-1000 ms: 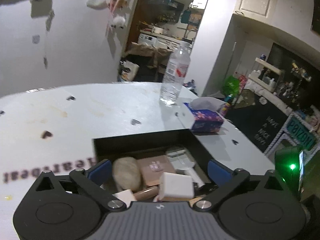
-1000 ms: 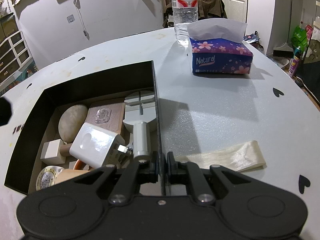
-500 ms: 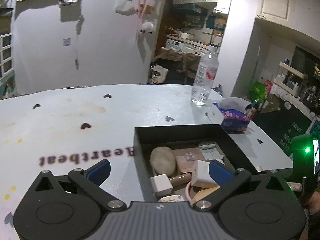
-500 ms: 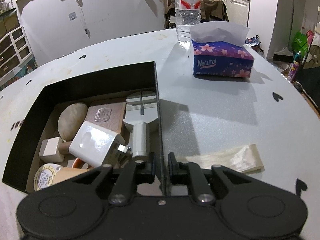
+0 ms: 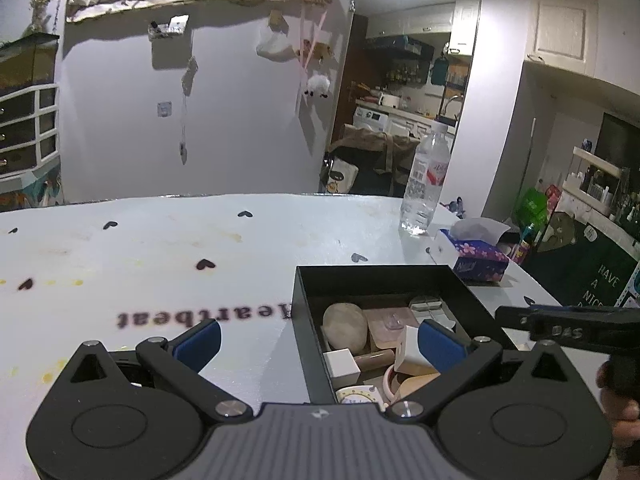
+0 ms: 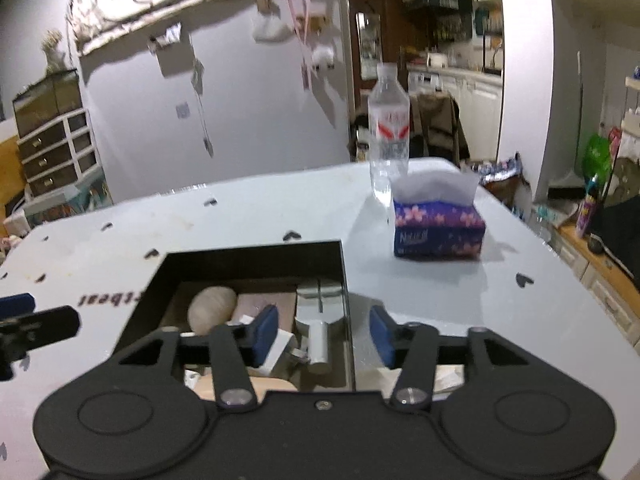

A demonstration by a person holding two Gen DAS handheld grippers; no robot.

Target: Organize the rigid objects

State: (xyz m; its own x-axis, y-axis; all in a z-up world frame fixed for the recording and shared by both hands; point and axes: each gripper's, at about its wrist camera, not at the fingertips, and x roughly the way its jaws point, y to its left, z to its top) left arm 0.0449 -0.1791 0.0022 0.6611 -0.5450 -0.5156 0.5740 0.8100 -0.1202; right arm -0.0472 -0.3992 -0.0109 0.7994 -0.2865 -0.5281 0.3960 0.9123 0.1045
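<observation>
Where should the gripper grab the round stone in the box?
Grip the stone across its narrow width, coming straight down from above. It lies flat and egg-shaped near the box's far left corner, with box walls and a flat brown block crowding its sides, so only its top is free.

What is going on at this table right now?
A person holds two grippers over a black box on a white table. The box already holds a stone, a white plug, a wooden block and other small items. Both the left gripper and the right gripper are open and hold nothing; the right one straddles the box's right wall. A bottle and tissue box stand further back.
</observation>
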